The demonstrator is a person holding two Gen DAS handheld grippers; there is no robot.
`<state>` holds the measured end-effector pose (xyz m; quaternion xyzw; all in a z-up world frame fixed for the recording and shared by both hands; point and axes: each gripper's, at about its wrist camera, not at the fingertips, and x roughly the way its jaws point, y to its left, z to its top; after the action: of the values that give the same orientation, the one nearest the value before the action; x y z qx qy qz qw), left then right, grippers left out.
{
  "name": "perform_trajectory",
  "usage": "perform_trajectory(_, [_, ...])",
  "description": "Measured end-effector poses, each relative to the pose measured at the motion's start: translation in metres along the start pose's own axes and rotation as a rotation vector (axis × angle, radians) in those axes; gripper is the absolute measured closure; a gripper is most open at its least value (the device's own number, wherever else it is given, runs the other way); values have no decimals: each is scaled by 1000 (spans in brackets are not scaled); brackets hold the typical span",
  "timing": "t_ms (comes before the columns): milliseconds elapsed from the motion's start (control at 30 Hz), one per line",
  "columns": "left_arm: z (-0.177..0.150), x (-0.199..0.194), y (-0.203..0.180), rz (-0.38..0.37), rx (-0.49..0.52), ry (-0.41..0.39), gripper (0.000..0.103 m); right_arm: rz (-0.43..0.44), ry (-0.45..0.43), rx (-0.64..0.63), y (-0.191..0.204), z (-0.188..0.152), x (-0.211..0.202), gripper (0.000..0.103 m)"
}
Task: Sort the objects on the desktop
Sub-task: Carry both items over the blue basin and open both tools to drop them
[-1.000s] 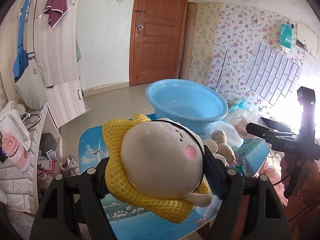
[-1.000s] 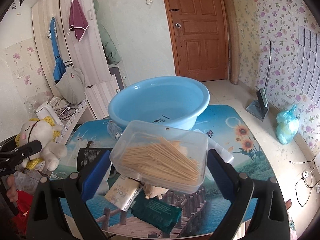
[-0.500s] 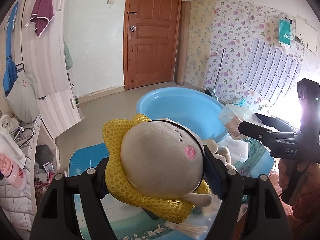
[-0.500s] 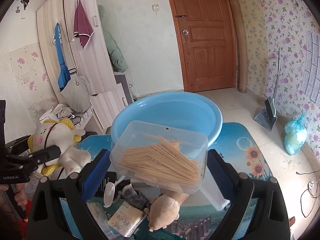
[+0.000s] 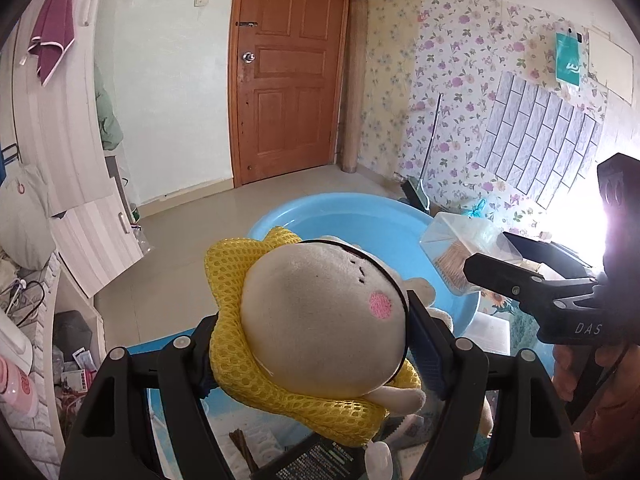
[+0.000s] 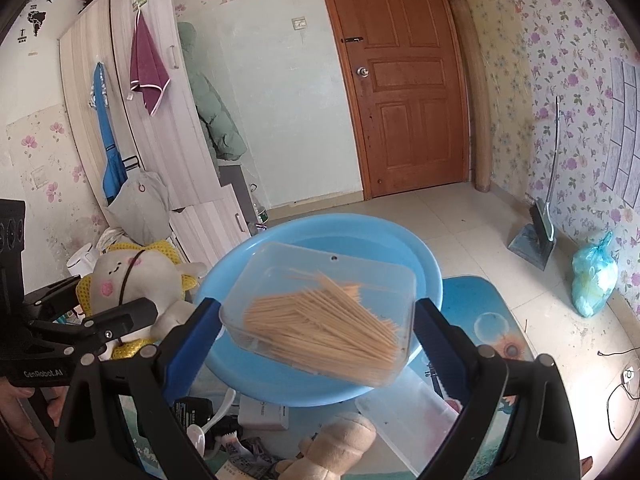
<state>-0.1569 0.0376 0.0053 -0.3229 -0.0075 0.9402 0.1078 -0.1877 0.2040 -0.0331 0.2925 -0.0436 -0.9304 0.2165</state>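
Note:
A cream plush toy (image 5: 320, 312) in a yellow mesh collar fills the left wrist view, and my left gripper (image 5: 316, 332) is shut on its head. Beyond it stands a light blue basin (image 5: 360, 216) on the table. My right gripper (image 6: 316, 320) is shut on a clear plastic box of toothpicks (image 6: 320, 312), held tilted over the basin (image 6: 320, 226). From the right wrist view the plush toy (image 6: 128, 276) and left gripper (image 6: 100, 316) hang at the basin's left rim. From the left wrist view the toothpick box (image 5: 452, 248) and right gripper (image 5: 520, 272) sit at its right rim.
The table (image 6: 480, 320) has a picture-print cover. In front of the basin lie a clear lid (image 6: 412, 416), a beige plush toy (image 6: 340, 444), a white spoon (image 6: 196, 436), a white box (image 6: 264, 412) and a black packet (image 6: 192, 408). A blue bag (image 6: 592, 276) and dustpan (image 6: 536, 236) are on the floor.
Both grippers have moved forward to the basin with their loads. The toothpick box now hangs over the basin, and the plush toy has come up to its left rim.

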Motion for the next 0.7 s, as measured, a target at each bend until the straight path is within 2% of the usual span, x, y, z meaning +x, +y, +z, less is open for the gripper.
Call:
perform_trajectory(300, [7,38,-9,-24,42,43,21,0,45,-13,-8,1,25,6])
perform_trajectory(400, [4,39,-8,-15,52,51,14,2,60,-14,-10,1,33,6])
perform_trajectory(700, [-12,17,0,-22,21,43,14,-13,79,-8,-8,-4,33,6])
